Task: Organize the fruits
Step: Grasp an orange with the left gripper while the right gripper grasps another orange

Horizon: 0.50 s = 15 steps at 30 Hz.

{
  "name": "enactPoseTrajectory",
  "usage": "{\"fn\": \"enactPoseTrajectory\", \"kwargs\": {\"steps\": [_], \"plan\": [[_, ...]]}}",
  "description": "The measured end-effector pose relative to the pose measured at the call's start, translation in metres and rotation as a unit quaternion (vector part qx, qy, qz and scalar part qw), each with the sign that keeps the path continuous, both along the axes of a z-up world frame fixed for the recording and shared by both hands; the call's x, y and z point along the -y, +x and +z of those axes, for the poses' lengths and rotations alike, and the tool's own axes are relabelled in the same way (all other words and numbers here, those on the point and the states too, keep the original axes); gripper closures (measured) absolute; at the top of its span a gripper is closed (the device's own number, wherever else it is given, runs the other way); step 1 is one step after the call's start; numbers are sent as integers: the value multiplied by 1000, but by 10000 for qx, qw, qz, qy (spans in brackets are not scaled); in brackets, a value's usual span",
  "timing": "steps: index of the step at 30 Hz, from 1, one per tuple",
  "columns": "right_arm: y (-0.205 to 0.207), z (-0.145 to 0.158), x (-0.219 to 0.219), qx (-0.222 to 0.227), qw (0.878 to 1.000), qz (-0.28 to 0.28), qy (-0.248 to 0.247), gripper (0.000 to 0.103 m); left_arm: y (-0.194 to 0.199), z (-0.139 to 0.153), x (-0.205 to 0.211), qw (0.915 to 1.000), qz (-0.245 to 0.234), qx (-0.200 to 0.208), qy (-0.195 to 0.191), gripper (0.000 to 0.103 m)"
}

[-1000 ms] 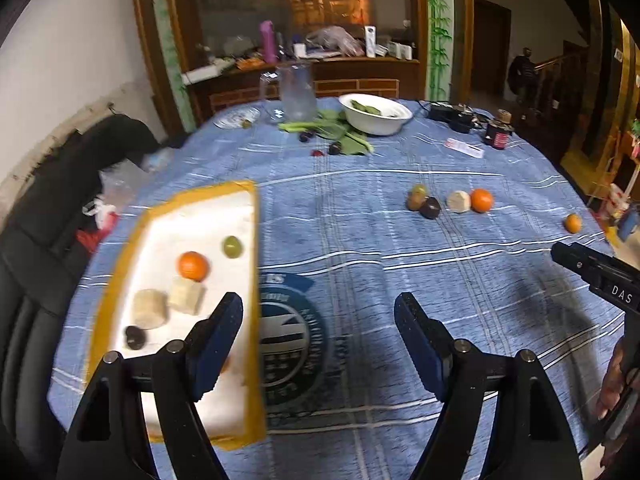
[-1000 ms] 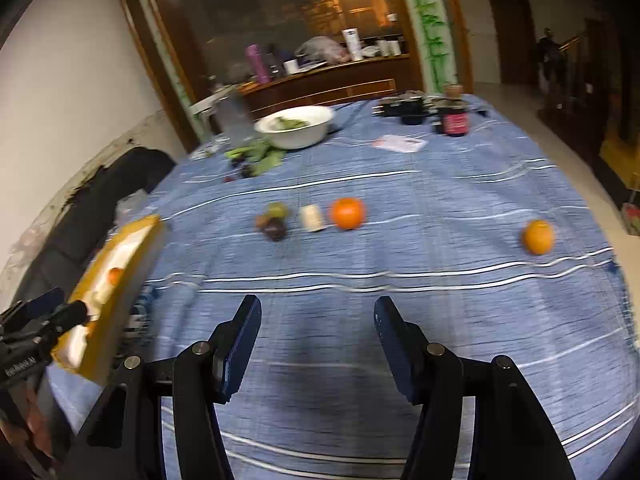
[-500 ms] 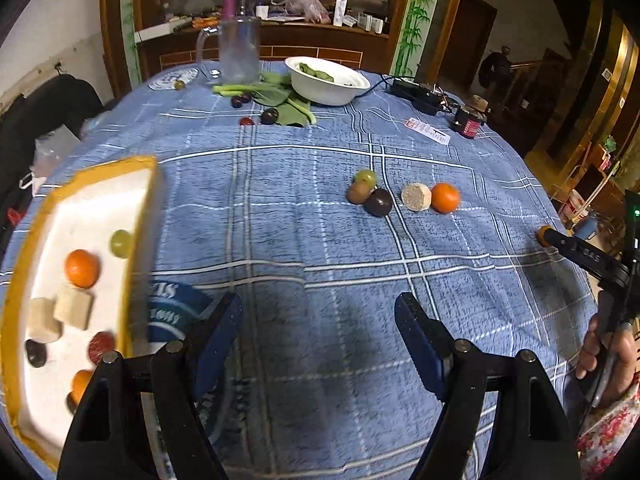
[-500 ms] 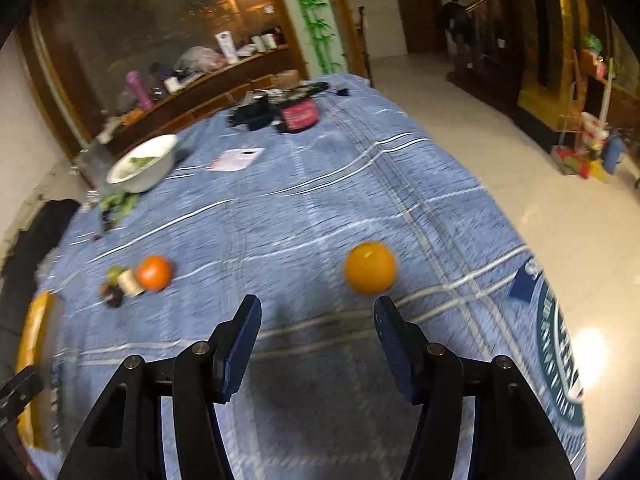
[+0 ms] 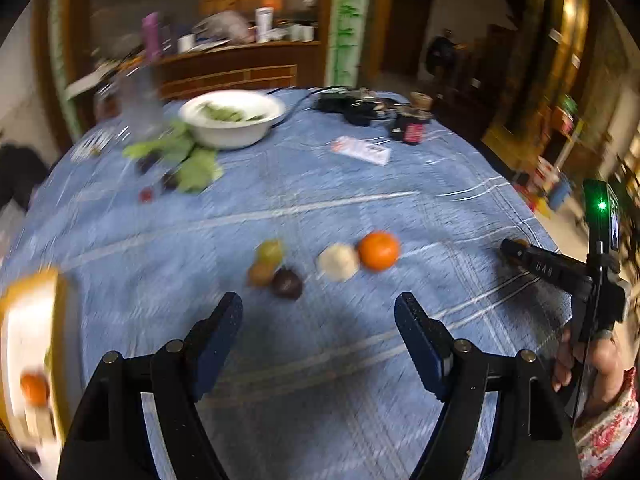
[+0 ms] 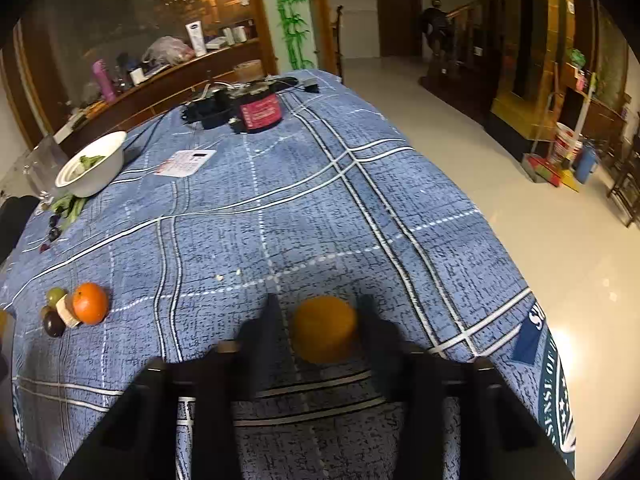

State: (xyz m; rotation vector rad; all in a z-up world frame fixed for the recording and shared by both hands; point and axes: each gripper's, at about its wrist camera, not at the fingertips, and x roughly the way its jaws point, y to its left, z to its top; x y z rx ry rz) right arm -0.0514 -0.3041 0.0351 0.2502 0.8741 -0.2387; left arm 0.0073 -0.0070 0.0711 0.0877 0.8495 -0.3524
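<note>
In the right wrist view my right gripper (image 6: 320,312) is open with its blurred fingers on either side of a lone orange (image 6: 324,328) on the blue checked tablecloth (image 6: 280,200). A fruit cluster lies at the left: an orange (image 6: 90,303), a pale chunk, a green grape and dark fruits. In the left wrist view my left gripper (image 5: 318,312) is open and empty, above the cloth just short of that cluster: orange (image 5: 378,250), pale round piece (image 5: 338,261), dark fruit (image 5: 286,282), green fruit (image 5: 270,251). The yellow-rimmed tray (image 5: 52,320) with fruit is at the far left. The right gripper (image 5: 520,252) shows at the right.
A white bowl of greens (image 5: 232,118), loose green leaves (image 5: 188,160), a glass jug, a red-labelled jar (image 6: 260,114), black cables and a white card (image 6: 186,162) stand at the far side. The table edge drops to a tiled floor on the right (image 6: 520,200).
My right gripper has moved forward so the lone orange now sits between its fingers. My left gripper has swung right from the tray toward the fruit cluster.
</note>
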Motion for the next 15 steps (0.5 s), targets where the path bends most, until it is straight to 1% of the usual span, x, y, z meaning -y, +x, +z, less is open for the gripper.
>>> {"fn": "enactPoseTrajectory", "kwargs": {"steps": [1,2,4,7,9,10,12,14,15], "plan": [[-1,0,0,23,10000,10,22,69,3,0,7,9999,-98,42,24,26],[-2,0,0,52,9999,45,75,69,11,-2,20,9995,-293,91,74,26],[-2,0,-1,129,9995,186,236,69,22,-8,35,9987,-467,71,172,26],[-3,1,-3,204,9986,290,390,69,46,-28,59,9965,-731,-197,353,26],[-3,1,-6,230,9980,367,467,69,57,-40,70,9946,-828,-306,539,26],[-2,2,-7,236,9978,398,473,69,59,-44,76,9939,-821,-200,709,26],[-3,4,-11,272,9975,459,455,69,64,-50,83,9916,-897,-191,911,27],[-2,5,-13,295,9975,480,423,69,63,-52,88,9897,-922,-104,1092,39],[-2,5,-14,311,9974,496,423,69,61,-53,91,9876,-945,-8,1254,54]]}}
